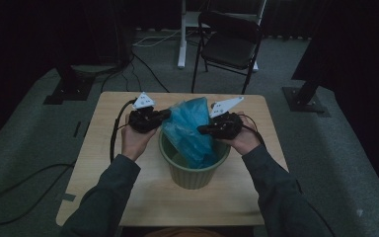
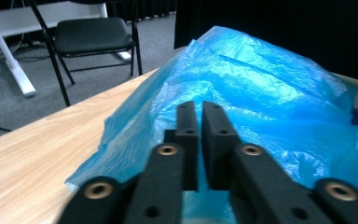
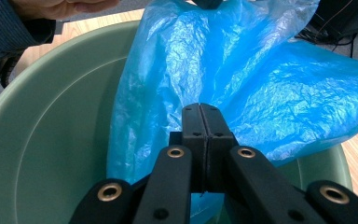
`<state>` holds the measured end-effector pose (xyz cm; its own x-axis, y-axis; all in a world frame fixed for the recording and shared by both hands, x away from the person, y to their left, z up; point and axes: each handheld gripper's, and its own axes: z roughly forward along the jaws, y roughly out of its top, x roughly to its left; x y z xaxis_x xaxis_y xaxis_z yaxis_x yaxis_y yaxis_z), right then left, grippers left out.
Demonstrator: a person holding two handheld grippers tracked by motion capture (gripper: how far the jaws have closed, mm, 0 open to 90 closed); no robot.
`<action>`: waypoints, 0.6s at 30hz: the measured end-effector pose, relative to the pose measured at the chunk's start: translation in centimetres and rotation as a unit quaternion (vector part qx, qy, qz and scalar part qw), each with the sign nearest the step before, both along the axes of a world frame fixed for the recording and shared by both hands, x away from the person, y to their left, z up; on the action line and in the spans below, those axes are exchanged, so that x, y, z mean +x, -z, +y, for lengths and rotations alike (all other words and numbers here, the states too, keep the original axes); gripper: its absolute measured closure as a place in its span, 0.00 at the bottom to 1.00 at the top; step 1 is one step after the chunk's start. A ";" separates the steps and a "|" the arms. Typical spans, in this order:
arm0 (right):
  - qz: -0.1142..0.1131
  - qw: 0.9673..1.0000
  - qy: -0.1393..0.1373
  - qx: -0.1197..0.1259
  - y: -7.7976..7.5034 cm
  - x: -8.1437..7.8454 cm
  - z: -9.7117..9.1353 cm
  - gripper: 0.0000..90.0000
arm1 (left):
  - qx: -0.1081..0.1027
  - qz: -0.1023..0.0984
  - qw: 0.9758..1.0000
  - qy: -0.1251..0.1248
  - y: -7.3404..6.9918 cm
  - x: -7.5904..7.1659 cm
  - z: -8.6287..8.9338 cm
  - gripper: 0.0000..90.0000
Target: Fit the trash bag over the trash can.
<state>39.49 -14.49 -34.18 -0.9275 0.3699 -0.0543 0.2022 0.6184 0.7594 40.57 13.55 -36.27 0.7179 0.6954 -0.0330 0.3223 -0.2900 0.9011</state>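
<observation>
1. In the right gripper view, the right gripper (image 3: 200, 112) has its jaws pressed flat together. A thin fold of the blue plastic bag (image 3: 242, 79) seems caught between them at the base, though the film is too fine there to be sure.
2. In the left gripper view, the left gripper (image 2: 199, 112) has its jaws nearly together, with a narrow slit between the pads. The bag (image 2: 261, 88) lies just past the tips, and I cannot tell whether any film runs into the slit.
3. The high view shows both grippers at once: the left gripper (image 1: 150, 118) at the bag's left side and the right gripper (image 1: 217, 127) at its right, each held in a hand above the green bucket (image 1: 192, 173).
4. The bag (image 1: 190, 128) stands bunched in the bucket's mouth, its top rising above the rim and leaning toward the far side of the table (image 1: 103, 177).
5. The right gripper view alone looks down the smooth green inner wall of the bucket (image 3: 51, 140), bare to the left of the bag.
6. The left gripper view alone shows the bag draping over the wooden tabletop (image 2: 37, 154).
7. The bucket sits near the table's middle, with bare wood on both sides and toward the near edge. A black folding chair (image 1: 229, 42) stands on the floor beyond the far edge.
</observation>
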 end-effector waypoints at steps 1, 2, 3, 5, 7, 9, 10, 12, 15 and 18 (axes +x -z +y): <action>0.000 1.000 0.001 0.001 0.0 -0.1 0.0 1.00 | 0.005 -0.009 1.000 -0.003 -0.1 -0.2 0.0 1.00; -0.002 1.000 -0.001 0.002 0.0 -0.1 -0.1 1.00 | 0.010 -0.014 1.000 -0.009 -0.2 -0.3 0.0 1.00; -0.003 1.000 -0.001 0.004 0.0 -0.2 -0.2 1.00 | 0.008 -0.016 1.000 -0.013 -0.2 -0.4 0.1 1.00; -0.003 1.000 -0.003 0.003 0.0 -0.2 -0.3 1.00 | 0.001 -0.016 0.999 -0.028 -0.4 -0.2 0.3 0.96; -0.003 1.000 -0.003 0.004 0.0 -0.3 -0.3 1.00 | -0.011 -0.008 0.999 -0.034 -0.6 0.3 0.6 0.85; -0.002 1.000 -0.002 0.004 0.0 -0.3 -0.4 1.00 | -0.023 0.003 0.999 -0.030 -0.8 0.7 0.8 0.72; -0.002 1.000 -0.002 0.005 0.0 -0.3 -0.4 1.00 | -0.025 0.007 0.999 -0.026 -0.9 0.9 0.7 0.67; -0.002 1.000 -0.002 0.005 0.1 -0.3 -0.3 1.00 | -0.036 0.011 0.999 -0.016 -1.0 1.3 0.6 0.58; -0.003 1.000 -0.005 0.006 0.2 -0.3 -0.2 1.00 | -0.042 0.032 0.999 -0.013 -0.8 2.0 0.3 0.48; -0.003 1.000 -0.007 0.007 0.2 -0.4 -0.2 1.00 | -0.049 0.061 0.997 -0.010 -0.3 2.8 -0.1 0.50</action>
